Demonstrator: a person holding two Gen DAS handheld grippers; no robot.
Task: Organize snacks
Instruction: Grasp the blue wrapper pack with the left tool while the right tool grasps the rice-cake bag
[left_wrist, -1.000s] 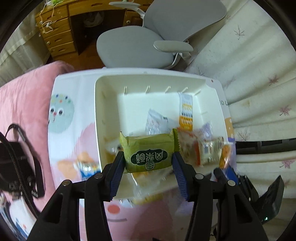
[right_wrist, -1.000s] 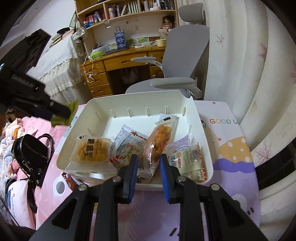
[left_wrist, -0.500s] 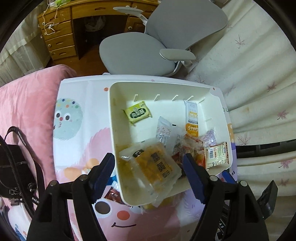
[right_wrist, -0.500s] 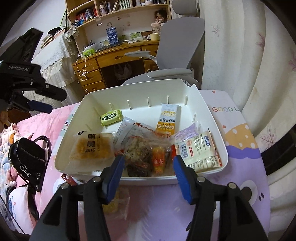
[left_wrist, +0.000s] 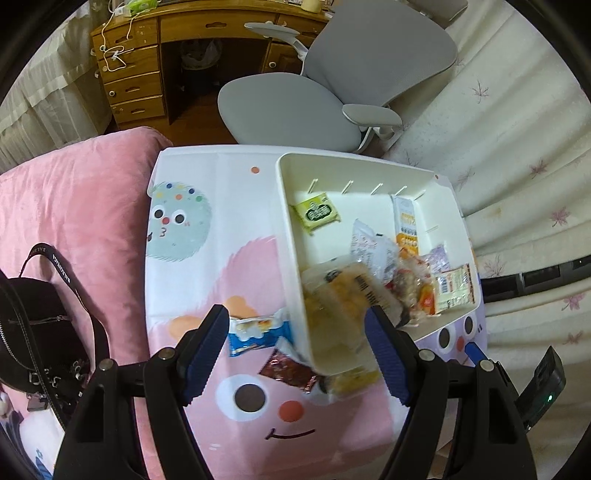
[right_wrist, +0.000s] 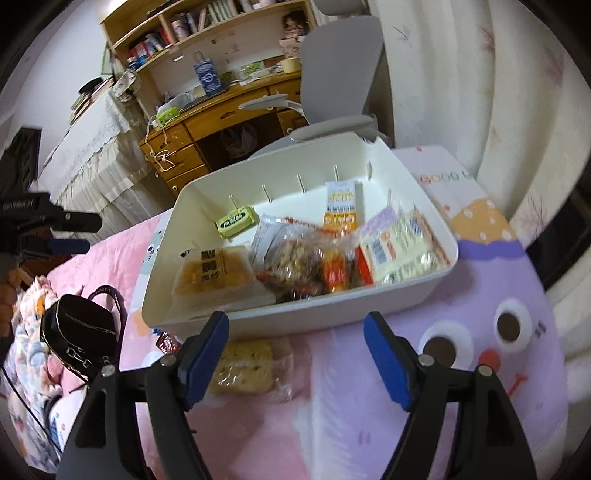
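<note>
A white bin (left_wrist: 291, 258) stands on the cartoon-print table (left_wrist: 221, 266) and holds several snack packets, among them a green packet (left_wrist: 317, 213) at its back left. My left gripper (left_wrist: 295, 332) is open over the bin's near left corner, with nothing held. On the table by it lie a blue packet (left_wrist: 251, 330) and a red-brown foil packet (left_wrist: 291, 373). In the right wrist view the bin (right_wrist: 406, 295) is just ahead. The jaws of my right gripper (right_wrist: 295, 332) are opening with nothing between them. A yellow cracker packet (right_wrist: 243, 365) lies by its left finger.
A grey office chair (left_wrist: 295, 103) and a wooden desk (left_wrist: 147, 74) stand beyond the table. A pink blanket (left_wrist: 74, 206) with a black bag (left_wrist: 33, 332) on it lies to the left. A cream curtain (left_wrist: 498, 147) hangs to the right.
The left gripper let go of the green packet, which now lies in the bin, and moved left. The right gripper released an orange snack packet into the bin, widened and drew back.
</note>
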